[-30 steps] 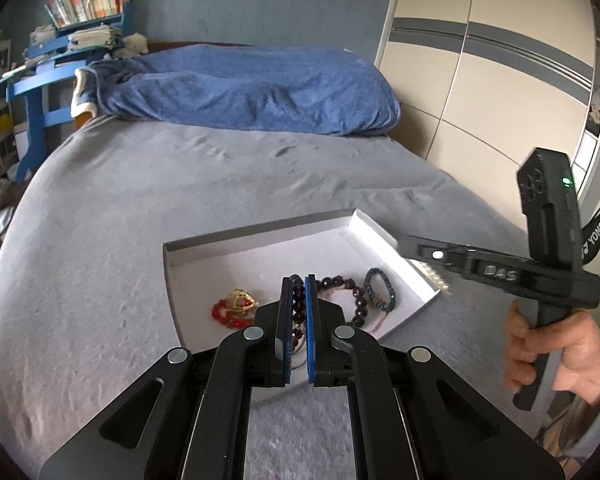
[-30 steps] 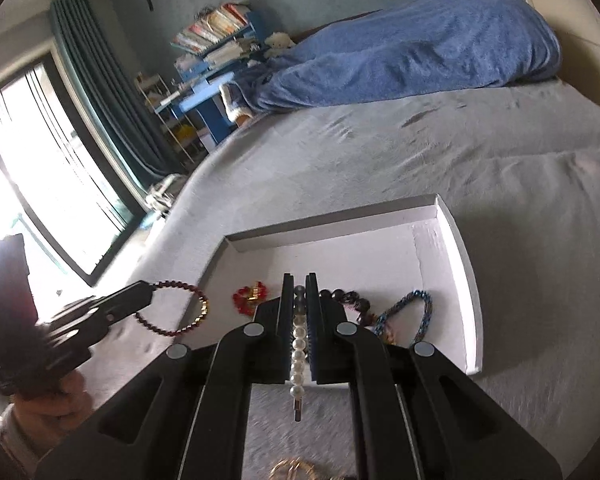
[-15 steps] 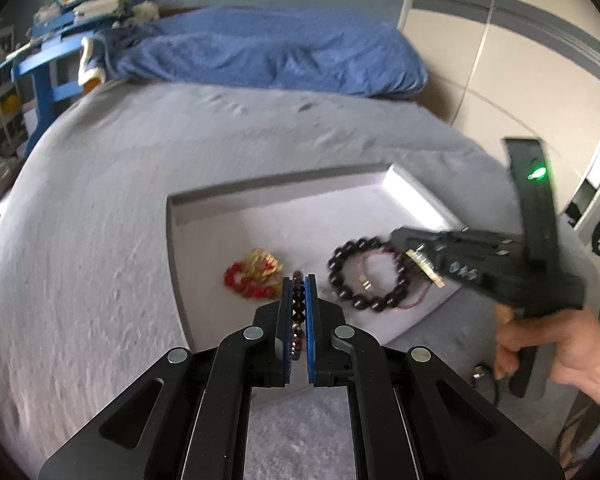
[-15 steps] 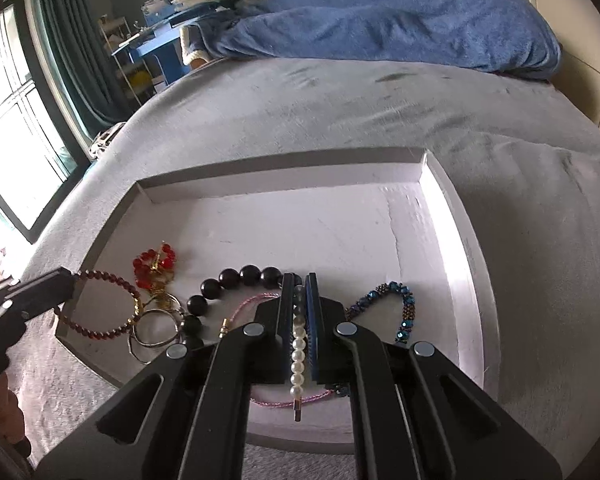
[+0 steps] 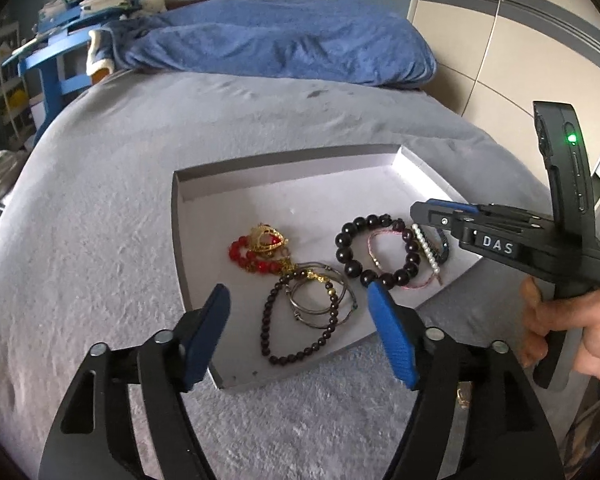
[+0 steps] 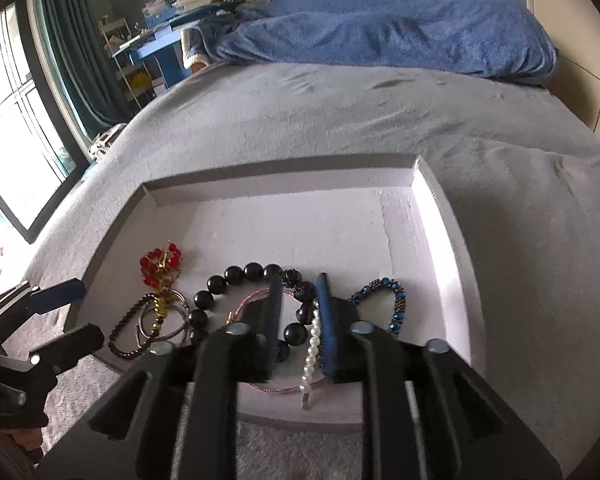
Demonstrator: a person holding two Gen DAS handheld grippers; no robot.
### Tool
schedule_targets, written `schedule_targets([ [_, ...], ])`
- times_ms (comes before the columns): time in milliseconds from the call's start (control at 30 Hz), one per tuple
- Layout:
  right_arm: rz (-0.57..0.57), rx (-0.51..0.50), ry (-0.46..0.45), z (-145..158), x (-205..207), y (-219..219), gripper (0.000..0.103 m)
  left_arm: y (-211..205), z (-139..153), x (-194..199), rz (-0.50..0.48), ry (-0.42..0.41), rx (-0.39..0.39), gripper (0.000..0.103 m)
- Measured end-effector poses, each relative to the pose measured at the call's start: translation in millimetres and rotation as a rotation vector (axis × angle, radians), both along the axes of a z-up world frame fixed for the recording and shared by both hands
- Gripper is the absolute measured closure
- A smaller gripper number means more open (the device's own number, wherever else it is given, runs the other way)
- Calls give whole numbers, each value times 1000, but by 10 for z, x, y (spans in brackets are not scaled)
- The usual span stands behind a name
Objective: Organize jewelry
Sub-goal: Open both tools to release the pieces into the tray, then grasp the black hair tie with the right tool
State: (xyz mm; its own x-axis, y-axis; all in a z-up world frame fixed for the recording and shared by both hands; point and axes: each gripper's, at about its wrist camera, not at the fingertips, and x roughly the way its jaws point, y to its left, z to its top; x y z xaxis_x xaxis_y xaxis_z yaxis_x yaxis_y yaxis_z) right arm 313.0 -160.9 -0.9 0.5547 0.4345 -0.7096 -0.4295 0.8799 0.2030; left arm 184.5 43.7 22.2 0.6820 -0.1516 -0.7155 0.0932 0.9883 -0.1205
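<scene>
Now the dark-red bead bracelet (image 5: 300, 320) lies in the tray (image 5: 180, 240), free between the left gripper (image 5: 298, 316) fingers, just spread wide. At three o'clock, the right gripper (image 6: 298, 308) has just been parting; pearl strand (image 6: 312, 344) against its right pad.

The left tongs (image 5: 298, 334) are matte black plastic, each arm a hollow frame with silver round screw heads at the pivots and ribbed blue pads (image 5: 392, 340) on the fingers. The right tongs (image 5: 422, 218) match, carrying white "DAS" lettering and an upright black unit with a green light.
</scene>
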Motion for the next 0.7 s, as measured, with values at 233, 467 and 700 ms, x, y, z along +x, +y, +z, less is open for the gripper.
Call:
schedule_targets([
  [233,2,0,-46,163,-144,-84,63,2,65,-118,11,-26,6,22],
  [467,-14,21,-75,298,-334,-258,52,-5,125,-364,-3,-40,13,21],
  [700,-33,45,-66,329,-514,-357,47,-8,165,-584,-9,-46,24,20],
])
